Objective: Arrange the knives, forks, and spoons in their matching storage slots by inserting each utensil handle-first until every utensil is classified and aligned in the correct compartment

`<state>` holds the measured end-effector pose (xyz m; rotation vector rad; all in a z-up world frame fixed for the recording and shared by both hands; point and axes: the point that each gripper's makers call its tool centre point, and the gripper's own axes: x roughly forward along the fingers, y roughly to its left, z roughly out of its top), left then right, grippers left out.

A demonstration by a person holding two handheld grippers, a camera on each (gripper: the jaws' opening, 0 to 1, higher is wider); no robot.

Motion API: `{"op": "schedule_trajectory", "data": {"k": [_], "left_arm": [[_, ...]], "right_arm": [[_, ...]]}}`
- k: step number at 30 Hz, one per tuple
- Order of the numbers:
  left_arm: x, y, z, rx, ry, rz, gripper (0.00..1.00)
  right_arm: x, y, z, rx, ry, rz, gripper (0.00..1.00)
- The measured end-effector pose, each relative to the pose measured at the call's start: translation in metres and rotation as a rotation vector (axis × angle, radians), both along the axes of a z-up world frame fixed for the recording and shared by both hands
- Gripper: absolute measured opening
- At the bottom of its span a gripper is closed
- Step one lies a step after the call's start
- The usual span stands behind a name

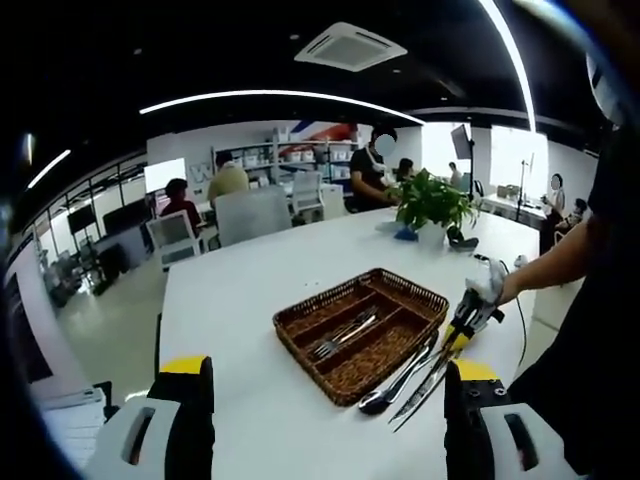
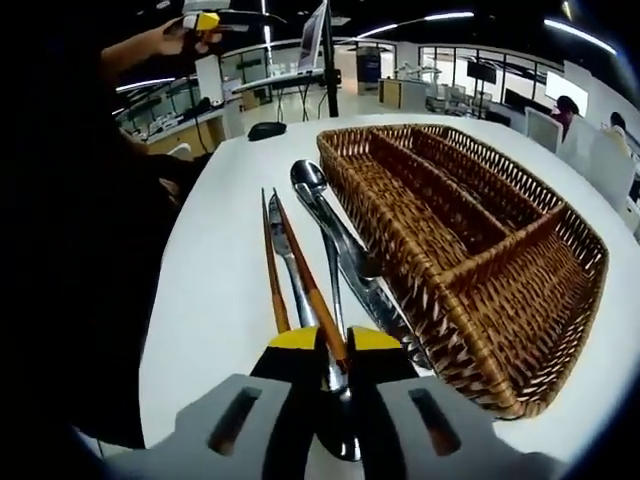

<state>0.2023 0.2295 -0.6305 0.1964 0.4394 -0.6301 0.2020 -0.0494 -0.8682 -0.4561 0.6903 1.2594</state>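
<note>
My left claw [image 1: 325, 400] is held back from the work, its two yellow-tipped jaws spread wide apart with nothing between them. It looks over a long white counter [image 1: 250, 290], smooth and glossy, that runs away into a big open office. On it sits the brown wicker tray [image 1: 362, 330], divided into long slots, and a few forks [image 1: 342, 335] lie together in one middle slot. Just beside the tray's near long side, on the bare counter, lie a spoon [image 1: 395, 385] and other loose utensils.

My right claw [image 2: 331, 345] is down among those loose utensils, jaws pressed together on the wooden-handled chopsticks [image 2: 296, 270], which run forward along the counter. Next to them lie the spoon [image 2: 312, 190] and a knife [image 2: 375, 295], close against the wicker tray [image 2: 480, 250]; from this side I cannot see into the slots well enough to tell their contents. In the left gripper view that same claw [image 1: 465, 320] shows at the tray's corner, held by my gloved hand.

Farther down the counter stands a green potted plant [image 1: 432, 205]. Beyond are white chairs [image 1: 175, 235], shelving [image 1: 300, 160] against the back wall, several seated people, long ceiling strip lights [image 1: 280, 95] and a square ceiling vent [image 1: 350, 45].
</note>
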Motion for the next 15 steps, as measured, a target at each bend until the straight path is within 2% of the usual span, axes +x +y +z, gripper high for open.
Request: {"op": "schedule_trajectory", "data": {"k": [1, 2, 3, 4, 10, 15], "left_arm": [[0.0, 0.001, 0.001, 0.0, -0.002, 0.002, 1.0], [0.001, 0.001, 0.002, 0.0, -0.004, 0.003, 1.0], [0.001, 0.001, 0.002, 0.0, -0.006, 0.004, 1.0], [0.001, 0.001, 0.002, 0.001, -0.007, 0.004, 1.0], [0.001, 0.0, 0.002, 0.006, -0.006, -0.001, 1.0], [0.002, -0.001, 0.004, -0.002, -0.012, -0.002, 1.0]], "right_arm": [[0.0, 0.001, 0.0, 0.0, 0.004, 0.002, 0.06], [0.002, 0.0, -0.001, 0.005, 0.025, -0.011, 0.06], [0.001, 0.002, -0.002, 0.022, 0.075, -0.042, 0.06], [0.001, 0.001, -0.002, 0.019, 0.084, -0.036, 0.07], [0.002, 0.004, -0.001, -0.001, 0.045, 0.017, 0.04], [-0.008, 0.004, 0.002, -0.028, 0.08, 0.047, 0.02]]}}
